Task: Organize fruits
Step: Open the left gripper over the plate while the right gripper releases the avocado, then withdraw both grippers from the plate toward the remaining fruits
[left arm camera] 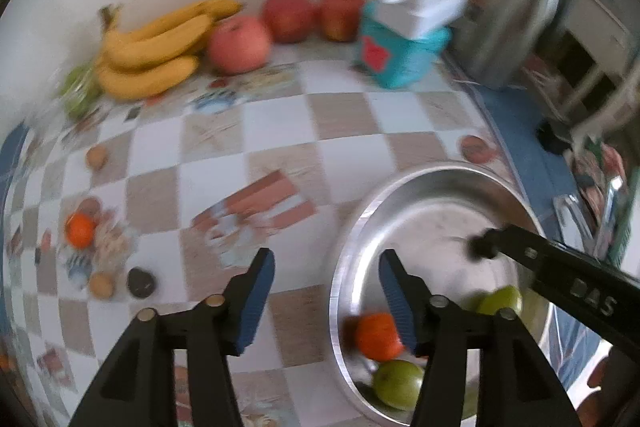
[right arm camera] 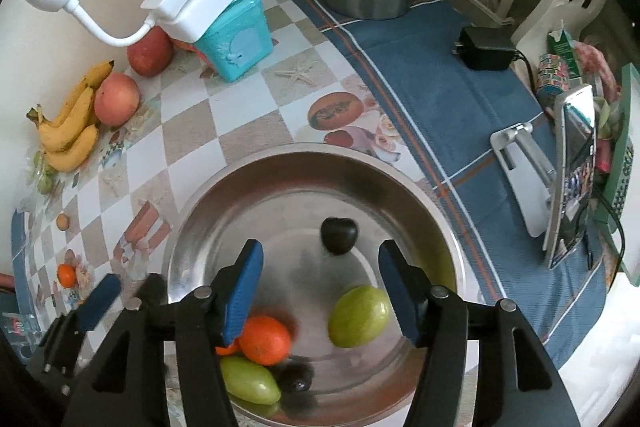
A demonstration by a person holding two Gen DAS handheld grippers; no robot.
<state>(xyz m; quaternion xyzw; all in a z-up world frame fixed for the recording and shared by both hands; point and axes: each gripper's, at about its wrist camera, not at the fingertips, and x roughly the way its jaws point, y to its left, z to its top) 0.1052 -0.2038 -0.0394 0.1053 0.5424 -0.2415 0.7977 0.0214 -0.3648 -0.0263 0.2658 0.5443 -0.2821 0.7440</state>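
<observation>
**Fruit into the bowl, more waiting on the cloth**

Over the wide, shallow steel bowl both tools hang with their fingers spread and nothing between them. The right gripper points down into the bowl, where a dark round fruit lies near the middle, a green oval fruit sits just beside the right-hand finger, and a bright orange mandarin touches a second green fruit at the near rim. Another small dark fruit shows blurred beside them. The left gripper straddles the bowl's rim: one finger is over the checked, fruit-printed surface, the other over the bowl.

Judging by how things lie, a drop into the bowl has been made and the next pick is due. Still out on the surface are a small orange mandarin, a dark round fruit, two small tan nut-like balls, and, well apart against the wall, a bunch of yellow bananas, three red apples and a pale green bunch that is too blurred to name.

To do the step well, each tool should probably clear the rim before it travels, so that a finger does not knock the bowl. The small fruits near the left gripper look the natural next targets. Round fruits roll, so the fingers should come down either side of one, centred, and close gently.
</observation>
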